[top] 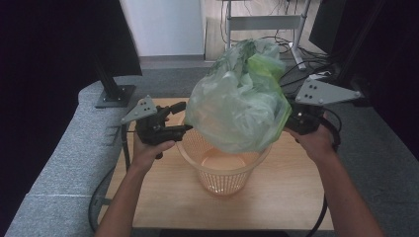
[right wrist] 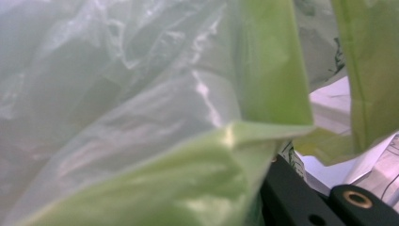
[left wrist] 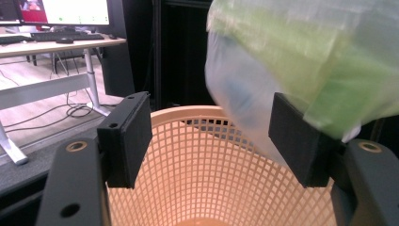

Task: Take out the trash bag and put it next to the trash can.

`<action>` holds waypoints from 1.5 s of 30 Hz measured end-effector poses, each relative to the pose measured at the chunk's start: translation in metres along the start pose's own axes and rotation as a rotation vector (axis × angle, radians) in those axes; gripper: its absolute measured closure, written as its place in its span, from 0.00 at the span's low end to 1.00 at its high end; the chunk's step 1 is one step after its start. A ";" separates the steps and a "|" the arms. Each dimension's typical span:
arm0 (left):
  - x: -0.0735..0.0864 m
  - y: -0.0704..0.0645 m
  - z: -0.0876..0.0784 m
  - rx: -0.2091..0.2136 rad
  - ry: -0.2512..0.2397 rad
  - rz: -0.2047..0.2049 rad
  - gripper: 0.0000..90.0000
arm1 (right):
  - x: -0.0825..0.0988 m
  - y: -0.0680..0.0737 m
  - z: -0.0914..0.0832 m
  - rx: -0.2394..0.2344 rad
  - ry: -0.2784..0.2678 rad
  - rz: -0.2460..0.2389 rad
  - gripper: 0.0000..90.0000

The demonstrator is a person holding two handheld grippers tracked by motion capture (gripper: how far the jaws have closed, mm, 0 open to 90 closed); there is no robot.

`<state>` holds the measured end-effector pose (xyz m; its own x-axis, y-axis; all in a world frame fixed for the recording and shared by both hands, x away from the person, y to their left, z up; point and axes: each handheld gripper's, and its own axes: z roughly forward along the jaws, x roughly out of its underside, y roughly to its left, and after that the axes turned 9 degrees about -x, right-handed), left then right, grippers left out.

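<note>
Right tongs (top: 291, 118) pinch crinkly translucent green bag (top: 237, 103) above latticed round basket (top: 222, 175).

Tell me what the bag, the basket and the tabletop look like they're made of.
Bag: thin plastic film, translucent pale green, glossy; it crumples and catches highlights.
Basket: likely moulded plastic, peach-orange and matte; an even open lattice wall with a solid rim.
Tabletop: light wood or wood-look laminate, satin; faint grain, which of the two is unclear.
</note>
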<state>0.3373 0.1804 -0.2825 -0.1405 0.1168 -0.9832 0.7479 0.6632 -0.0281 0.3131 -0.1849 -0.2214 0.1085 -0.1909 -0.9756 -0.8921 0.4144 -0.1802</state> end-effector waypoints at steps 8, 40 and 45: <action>0.004 0.008 -0.010 -0.017 0.001 -0.009 0.33 | -0.007 -0.005 -0.005 0.013 -0.005 0.014 0.97; 0.027 0.021 -0.012 -0.060 0.044 -0.042 0.33 | 0.020 -0.025 -0.097 0.182 0.030 0.066 0.97; 0.030 0.019 -0.012 -0.063 0.048 -0.033 0.33 | 0.037 -0.026 -0.106 0.194 0.030 0.094 0.97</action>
<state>0.3398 0.2055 -0.3099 -0.1965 0.1285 -0.9720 0.7004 0.7122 -0.0475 0.2936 -0.2963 -0.2392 0.0131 -0.1691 -0.9855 -0.7961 0.5946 -0.1126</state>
